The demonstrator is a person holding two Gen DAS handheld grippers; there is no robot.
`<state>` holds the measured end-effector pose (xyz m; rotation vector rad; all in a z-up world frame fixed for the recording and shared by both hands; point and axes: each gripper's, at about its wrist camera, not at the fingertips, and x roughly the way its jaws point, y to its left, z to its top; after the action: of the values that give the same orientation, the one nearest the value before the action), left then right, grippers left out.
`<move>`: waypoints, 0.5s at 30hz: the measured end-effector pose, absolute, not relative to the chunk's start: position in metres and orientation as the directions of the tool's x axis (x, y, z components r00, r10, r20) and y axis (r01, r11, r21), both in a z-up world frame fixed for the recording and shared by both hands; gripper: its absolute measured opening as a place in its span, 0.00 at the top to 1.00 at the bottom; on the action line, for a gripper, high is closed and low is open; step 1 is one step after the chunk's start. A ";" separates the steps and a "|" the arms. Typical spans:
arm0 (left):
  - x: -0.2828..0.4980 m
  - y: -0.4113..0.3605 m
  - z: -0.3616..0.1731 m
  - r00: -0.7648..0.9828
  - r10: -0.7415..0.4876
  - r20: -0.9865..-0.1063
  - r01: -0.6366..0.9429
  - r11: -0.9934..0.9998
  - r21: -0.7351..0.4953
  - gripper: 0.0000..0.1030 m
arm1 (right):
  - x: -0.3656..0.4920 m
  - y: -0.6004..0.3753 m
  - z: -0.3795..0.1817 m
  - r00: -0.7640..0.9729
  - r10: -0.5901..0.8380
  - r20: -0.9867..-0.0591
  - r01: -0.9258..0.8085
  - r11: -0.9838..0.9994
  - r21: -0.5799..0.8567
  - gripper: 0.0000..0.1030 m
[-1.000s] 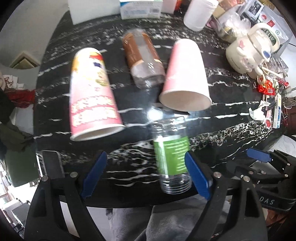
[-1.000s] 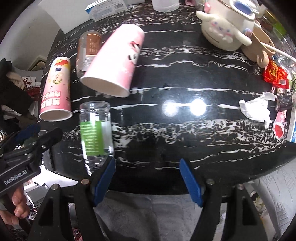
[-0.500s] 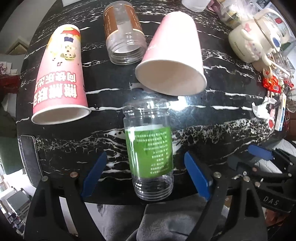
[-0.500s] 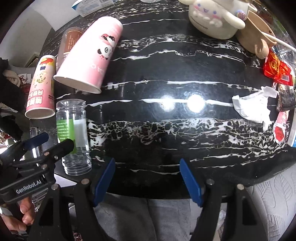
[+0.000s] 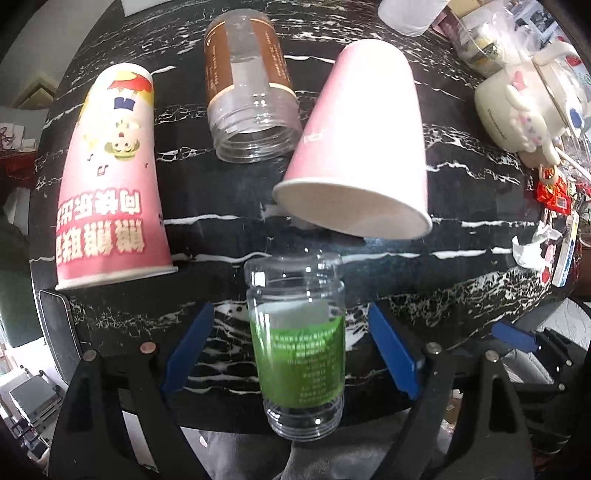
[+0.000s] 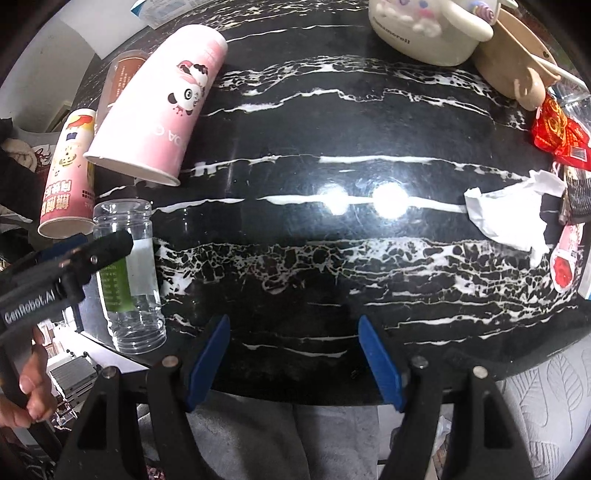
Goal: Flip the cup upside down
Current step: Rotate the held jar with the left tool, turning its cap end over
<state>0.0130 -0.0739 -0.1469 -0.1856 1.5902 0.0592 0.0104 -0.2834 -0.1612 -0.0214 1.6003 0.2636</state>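
Only my right view shows my left claw (image 6: 85,251) beside the jar (image 5: 299,332), both claws wide; cups (image 5: 358,158) lie beyond.

Bright, even daylight; two glare spots burn mid-frame on the glossy black marble table (image 6: 424,122) in the right wrist view. Fisheye bending darkens every corner; far clutter looks slightly soft

Left wrist view: low at table (image 5: 461,206) near edge, facing across it, close on green-label jar (image 5: 301,347) at 6 o'clock. Right wrist view: further right, facing likewise (jar (image 6: 127,273) at 9 o'clock). Shared: jar, pink cup (image 5: 364,147) (image 6: 162,107), mug (image 5: 517,107) (image 6: 428,29).
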 end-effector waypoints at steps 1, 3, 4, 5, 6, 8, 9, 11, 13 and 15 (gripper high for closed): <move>0.016 -0.072 -0.148 -0.024 -0.092 -0.996 -0.163 0.983 -0.087 0.18 | 0.012 -0.283 -0.162 -0.051 0.147 -0.988 -0.175 0.972 0.154 0.30; 0.019 -0.071 -0.151 -0.029 -0.103 -0.994 -0.170 0.981 -0.097 0.19 | 0.015 -0.283 -0.163 -0.053 0.146 -0.988 -0.174 0.973 0.153 0.30; 0.021 -0.070 -0.152 -0.036 -0.103 -0.994 -0.175 0.980 -0.096 0.20 | 0.018 -0.285 -0.163 -0.054 0.145 -0.988 -0.173 0.973 0.153 0.30; 0.023 -0.070 -0.155 -0.045 -0.103 -0.994 -0.181 0.979 -0.094 0.22 | 0.019 -0.285 -0.163 -0.056 0.145 -0.988 -0.172 0.973 0.152 0.30; 0.025 -0.069 -0.157 -0.057 -0.107 -0.993 -0.187 0.978 -0.094 0.25 | 0.022 -0.284 -0.164 -0.056 0.143 -0.988 -0.172 0.973 0.151 0.30; 0.028 -0.068 -0.161 -0.071 -0.116 -0.991 -0.197 0.975 -0.100 0.28 | 0.025 -0.284 -0.165 -0.059 0.140 -0.988 -0.172 0.974 0.148 0.30; 0.029 -0.067 -0.163 -0.077 -0.125 -0.989 -0.200 0.974 -0.107 0.29 | 0.025 -0.283 -0.165 -0.059 0.139 -0.989 -0.172 0.974 0.147 0.30; 0.032 -0.065 -0.165 -0.084 -0.128 -0.988 -0.202 0.973 -0.109 0.34 | 0.028 -0.282 -0.166 -0.061 0.139 -0.988 -0.173 0.974 0.147 0.30; 0.034 -0.063 -0.168 -0.094 -0.131 -0.987 -0.205 0.973 -0.109 0.43 | 0.030 -0.282 -0.167 -0.062 0.136 -0.989 -0.173 0.974 0.145 0.30; 0.035 -0.062 -0.168 -0.090 -0.142 -0.986 -0.206 0.971 -0.121 0.44 | 0.031 -0.282 -0.167 -0.064 0.133 -0.989 -0.173 0.975 0.143 0.30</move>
<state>0.0354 -0.0621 -0.1681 -0.2667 1.6665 0.0549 0.0305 -0.2823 -0.1668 -0.0308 1.6159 0.2512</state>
